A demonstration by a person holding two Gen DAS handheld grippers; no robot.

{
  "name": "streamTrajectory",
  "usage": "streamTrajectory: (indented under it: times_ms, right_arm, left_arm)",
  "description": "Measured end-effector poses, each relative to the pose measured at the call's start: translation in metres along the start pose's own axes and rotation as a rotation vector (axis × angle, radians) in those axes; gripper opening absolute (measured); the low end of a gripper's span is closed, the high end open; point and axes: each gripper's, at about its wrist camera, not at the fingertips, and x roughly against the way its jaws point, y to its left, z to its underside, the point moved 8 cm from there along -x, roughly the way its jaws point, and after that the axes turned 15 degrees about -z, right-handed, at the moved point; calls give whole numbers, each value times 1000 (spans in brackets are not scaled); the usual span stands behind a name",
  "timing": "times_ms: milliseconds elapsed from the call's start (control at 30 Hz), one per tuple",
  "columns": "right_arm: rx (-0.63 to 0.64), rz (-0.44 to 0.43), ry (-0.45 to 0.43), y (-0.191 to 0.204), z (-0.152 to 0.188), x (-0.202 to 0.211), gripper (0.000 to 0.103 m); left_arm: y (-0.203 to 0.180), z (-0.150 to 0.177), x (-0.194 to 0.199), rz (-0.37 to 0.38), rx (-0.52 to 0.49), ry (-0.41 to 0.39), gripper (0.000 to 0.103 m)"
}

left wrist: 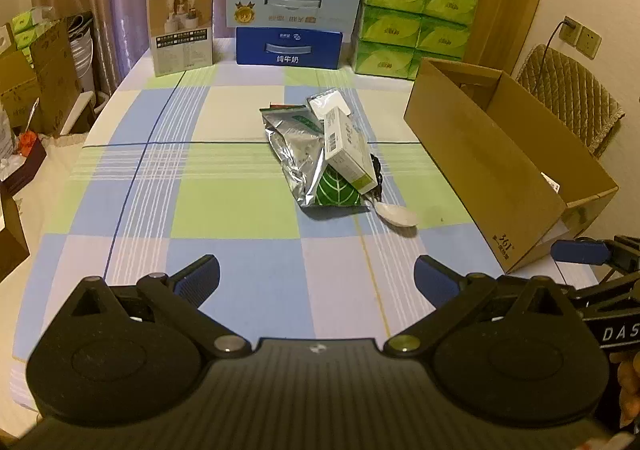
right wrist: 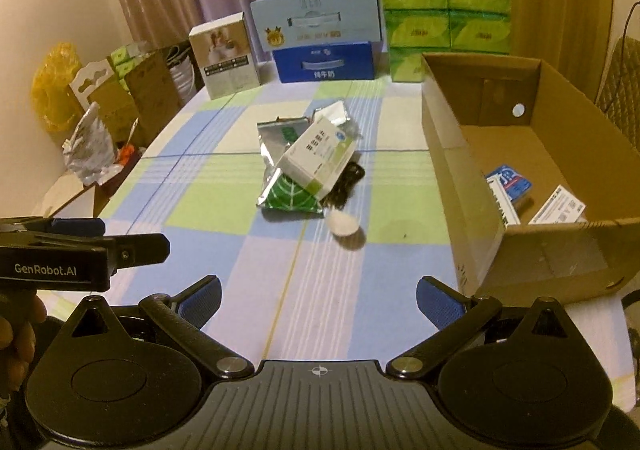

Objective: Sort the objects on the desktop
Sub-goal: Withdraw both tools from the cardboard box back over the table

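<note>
A small pile lies mid-table: a silver foil pouch (left wrist: pixel 298 145) (right wrist: pixel 276 157) with a green leaf print, a white and green medicine box (left wrist: pixel 347 147) (right wrist: pixel 320 157) leaning on it, a black object (right wrist: pixel 348 179) under the box, and a white spoon (left wrist: pixel 396 214) (right wrist: pixel 346 228) at the near side. An open cardboard box (left wrist: pixel 488 165) (right wrist: pixel 452 153) stands to the right, holding a blue carton (right wrist: pixel 514 181) and a white leaflet (right wrist: pixel 560 207). My left gripper (left wrist: pixel 316 280) is open, near the table's front, well short of the pile. My right gripper (right wrist: pixel 318 300) is open beside it, nothing between its fingers.
The checked tablecloth (left wrist: pixel 224 205) covers the table. At the back stand a white product box (left wrist: pixel 180 27), stacked blue milk cartons (left wrist: pixel 290 25) and green tissue packs (left wrist: pixel 412 25). Cardboard boxes and bags (right wrist: pixel 120 97) sit off the left edge. A padded chair (left wrist: pixel 568 93) is behind the box.
</note>
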Motion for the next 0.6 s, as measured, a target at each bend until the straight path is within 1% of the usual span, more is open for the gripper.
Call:
streamTrajectory:
  times_ms: [400, 600]
  right_arm:
    - [-4, 4, 18, -4, 4, -9, 101]
    - [-2, -2, 22, -7, 2, -16, 101]
  left_arm:
    - [1, -3, -7, 9, -2, 8, 102]
    - [2, -7, -15, 5, -20, 10, 102]
